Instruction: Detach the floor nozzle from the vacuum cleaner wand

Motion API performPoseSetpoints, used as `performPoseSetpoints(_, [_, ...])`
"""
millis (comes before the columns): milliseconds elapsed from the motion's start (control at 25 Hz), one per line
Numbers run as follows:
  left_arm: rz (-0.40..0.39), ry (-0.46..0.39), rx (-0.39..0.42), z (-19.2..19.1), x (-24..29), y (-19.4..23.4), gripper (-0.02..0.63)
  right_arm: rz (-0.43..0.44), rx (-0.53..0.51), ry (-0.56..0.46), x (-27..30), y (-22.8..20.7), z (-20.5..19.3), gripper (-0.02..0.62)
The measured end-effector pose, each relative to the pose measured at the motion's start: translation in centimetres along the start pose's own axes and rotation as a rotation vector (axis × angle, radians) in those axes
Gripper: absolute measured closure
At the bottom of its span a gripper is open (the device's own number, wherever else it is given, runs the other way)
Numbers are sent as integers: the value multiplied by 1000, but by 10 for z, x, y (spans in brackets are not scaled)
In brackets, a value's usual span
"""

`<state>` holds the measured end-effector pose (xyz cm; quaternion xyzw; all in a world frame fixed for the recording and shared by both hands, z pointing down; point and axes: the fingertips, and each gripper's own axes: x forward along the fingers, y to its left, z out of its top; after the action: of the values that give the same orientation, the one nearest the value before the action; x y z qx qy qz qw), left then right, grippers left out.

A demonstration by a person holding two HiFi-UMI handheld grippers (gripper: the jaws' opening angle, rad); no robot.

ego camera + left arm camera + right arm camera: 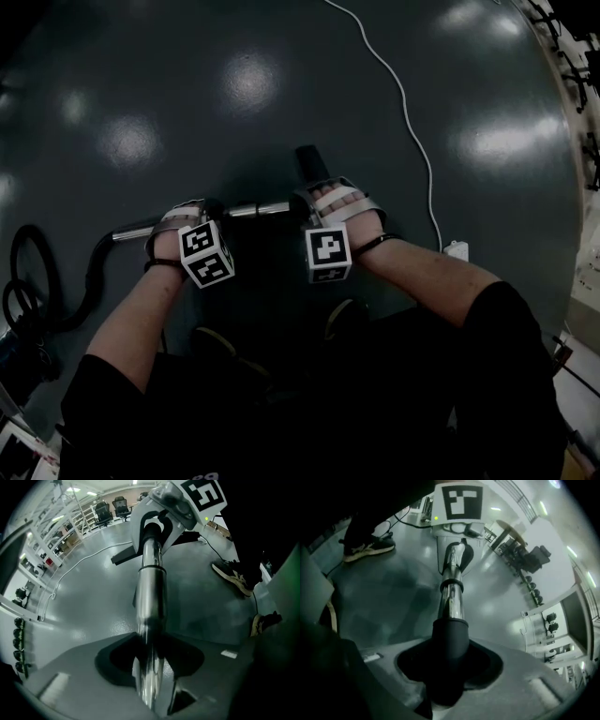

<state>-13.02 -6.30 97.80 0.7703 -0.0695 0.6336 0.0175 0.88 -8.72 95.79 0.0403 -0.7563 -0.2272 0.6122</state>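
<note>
The chrome vacuum wand (258, 210) hangs level above the dark floor, in front of the person's knees. My left gripper (187, 220) is shut on the wand (151, 588), which runs straight between its jaws (149, 667). My right gripper (333, 202) is shut on the black neck (449, 653) of the floor nozzle, at the wand's right end. The nozzle's black body (310, 164) sticks out beyond that gripper, away from the person. In the right gripper view the wand (452, 597) leads from the black neck up to the left gripper (457, 531).
A black hose (37, 281) curls on the floor at the left, joined to the wand's bent end. A white cable (412, 122) crosses the floor to a white plug box (457, 249) on the right. The person's shoes (342, 319) stand just below the wand. Shelving lines the far right edge.
</note>
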Motion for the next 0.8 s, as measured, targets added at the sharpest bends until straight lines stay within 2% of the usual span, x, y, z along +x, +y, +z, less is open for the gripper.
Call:
performPoseSetpoints(40, [2,-1,-9,0,0,1,434,-11,-10,-4,2,-2,0,456])
performPoseSetpoints(80, [0,-3,-15,0,1,1,434,20,10,-22,3,-1,1,457])
performPoseSetpoints(120, [-2,-7,-17,2,0,0,434,87,56,-52,2,2,3,457])
performPoseSetpoints(200, [-3,-20,-9,6,-2,0,436,272,180,-123,-7,9,8,457])
performPoseSetpoints(280, [8,-29,2,9,-5,0,436,435,256,-160,-17,12,11,463])
performPoseSetpoints(400, [23,-27,5,7,-7,2,437,643,334,-148,-24,14,10,465])
performPoseSetpoints(480, [31,-29,6,8,-8,5,439,803,434,-138,-30,17,7,463])
performPoseSetpoints(640, [34,-36,11,15,-9,5,439,1087,624,-187,-47,15,14,462])
performPoseSetpoints(680, [32,-38,9,16,-10,4,439,1124,650,-184,-49,16,14,462])
performPoseSetpoints(720, [27,-41,2,16,-10,3,439,1126,651,-178,-49,16,14,462])
performPoseSetpoints(800, [13,-54,-12,17,-12,1,439,1026,598,-164,-47,14,13,465])
